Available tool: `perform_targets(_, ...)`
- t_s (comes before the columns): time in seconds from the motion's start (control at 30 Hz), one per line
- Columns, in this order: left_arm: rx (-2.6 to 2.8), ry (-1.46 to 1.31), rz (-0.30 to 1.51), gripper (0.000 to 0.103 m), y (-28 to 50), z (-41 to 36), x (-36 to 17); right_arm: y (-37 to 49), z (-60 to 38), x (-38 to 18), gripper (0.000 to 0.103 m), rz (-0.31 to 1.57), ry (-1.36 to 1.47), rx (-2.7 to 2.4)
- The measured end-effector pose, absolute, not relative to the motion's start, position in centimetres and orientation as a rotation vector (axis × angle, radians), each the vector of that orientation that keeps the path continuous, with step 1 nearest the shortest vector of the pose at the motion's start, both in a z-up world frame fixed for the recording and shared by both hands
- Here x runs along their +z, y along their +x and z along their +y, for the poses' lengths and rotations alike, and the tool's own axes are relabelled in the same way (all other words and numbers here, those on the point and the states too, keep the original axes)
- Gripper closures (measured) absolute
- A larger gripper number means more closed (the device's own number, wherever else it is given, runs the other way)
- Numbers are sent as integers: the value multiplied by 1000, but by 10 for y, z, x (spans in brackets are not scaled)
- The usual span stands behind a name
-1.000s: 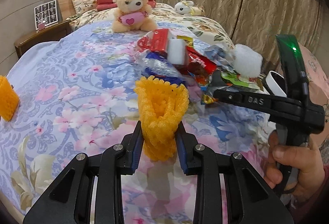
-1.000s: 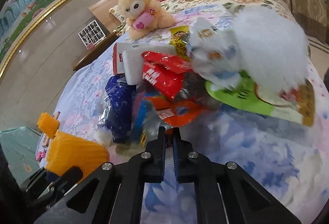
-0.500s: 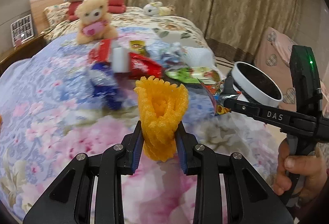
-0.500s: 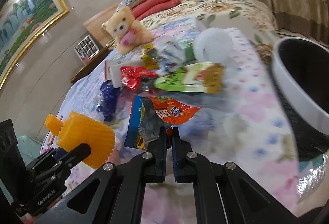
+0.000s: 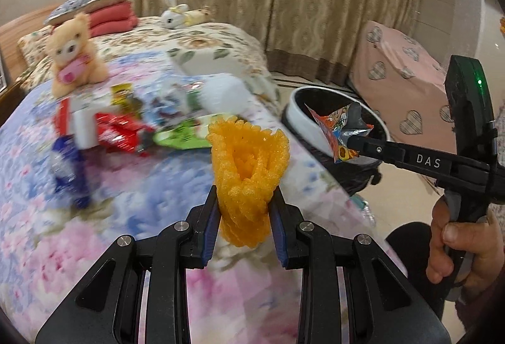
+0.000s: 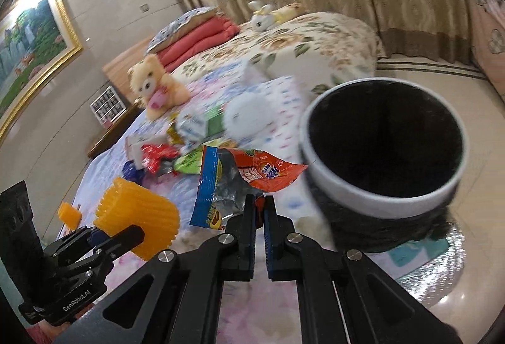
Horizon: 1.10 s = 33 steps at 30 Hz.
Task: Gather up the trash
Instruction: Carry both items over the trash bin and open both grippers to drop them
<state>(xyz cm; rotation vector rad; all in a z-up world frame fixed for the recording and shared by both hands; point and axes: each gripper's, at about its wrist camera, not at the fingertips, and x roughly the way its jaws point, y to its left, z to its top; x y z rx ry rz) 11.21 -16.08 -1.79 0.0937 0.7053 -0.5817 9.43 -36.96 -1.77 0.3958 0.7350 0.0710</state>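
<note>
My left gripper (image 5: 244, 205) is shut on an orange foam fruit net (image 5: 247, 167) and holds it above the flowered bed; the net also shows in the right wrist view (image 6: 139, 217). My right gripper (image 6: 257, 202) is shut on an orange and blue snack wrapper (image 6: 240, 179), held just left of the white-rimmed trash bin (image 6: 378, 202). In the left wrist view the wrapper (image 5: 337, 130) hangs over the bin's rim (image 5: 303, 123). A pile of wrappers (image 5: 126, 129) and a white foam net (image 5: 221, 94) lie on the bed.
A teddy bear (image 5: 74, 56) sits on the bed behind the pile. A white toy rabbit (image 5: 176, 14) lies near stacked pillows (image 5: 107, 12). A pink chair with hearts (image 5: 401, 81) stands beyond the bin. Curtains line the far wall.
Both grippers have swung right, from over the trash pile toward the bin. The right gripper lifted the snack wrapper off the bed and carried it to the bin's rim.
</note>
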Motion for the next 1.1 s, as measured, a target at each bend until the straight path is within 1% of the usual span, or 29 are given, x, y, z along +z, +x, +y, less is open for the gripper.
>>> perform_targets(0.27, -668, 143, 700, 75, 119, -216, -12, 91, -414, -16, 99, 728, 408, -4)
perform_targets(0.77, -755, 170, 717, 75, 151, -292, 0, 108, -468, -21, 99, 749, 401, -80)
perform_targets(1.1, -794, 152, 764, 75, 178, -326, -2, 128, -488, -28, 99, 803, 395, -75)
